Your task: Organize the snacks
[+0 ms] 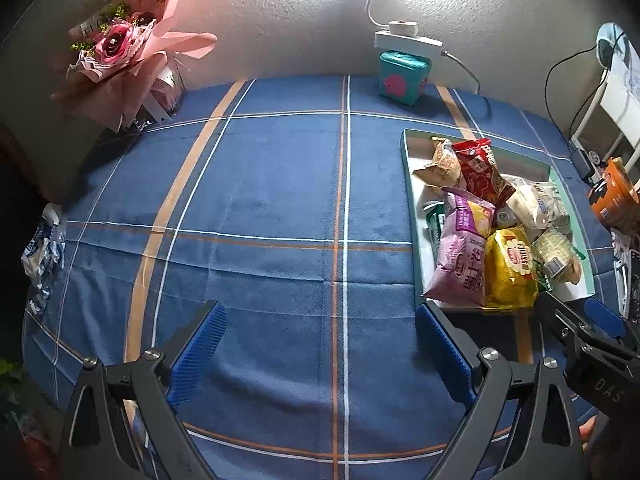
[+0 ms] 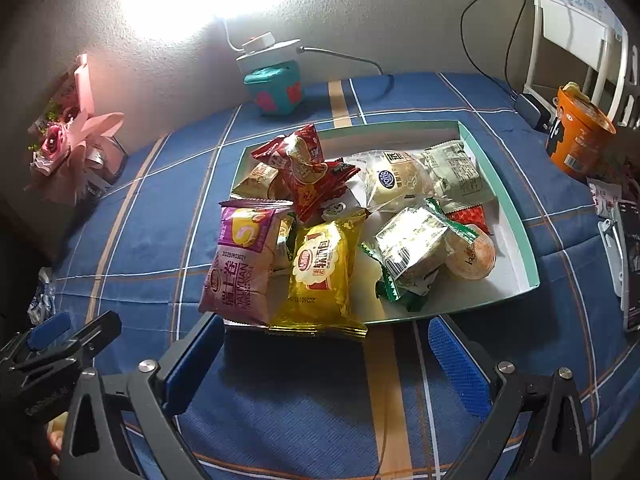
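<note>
A shallow teal-rimmed cardboard tray (image 2: 516, 208) on the blue plaid-clothed worktop (image 1: 260, 208) holds the wrapped snacks, a purple swiss-roll packet (image 2: 244, 268) and yellow bread packet (image 2: 320, 276) overhanging its near edge. Both the left tongs (image 1: 320, 344) and right tongs (image 2: 328, 360) gape wide, empty. Only the right view shows an orange paper cup (image 2: 580, 136) beyond the tray.

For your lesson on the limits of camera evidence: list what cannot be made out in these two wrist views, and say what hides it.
- Green packet, left wrist view: mostly covered by the purple snack pack.
- Red item, right wrist view: under the wrapped pastries, type unclear.
- Wall above the teal box, both views: washed out by lamp glare.
- Items at the table's right edge: cut off by the frame.
- Blue-white packet: print too dark and distorted.
</note>
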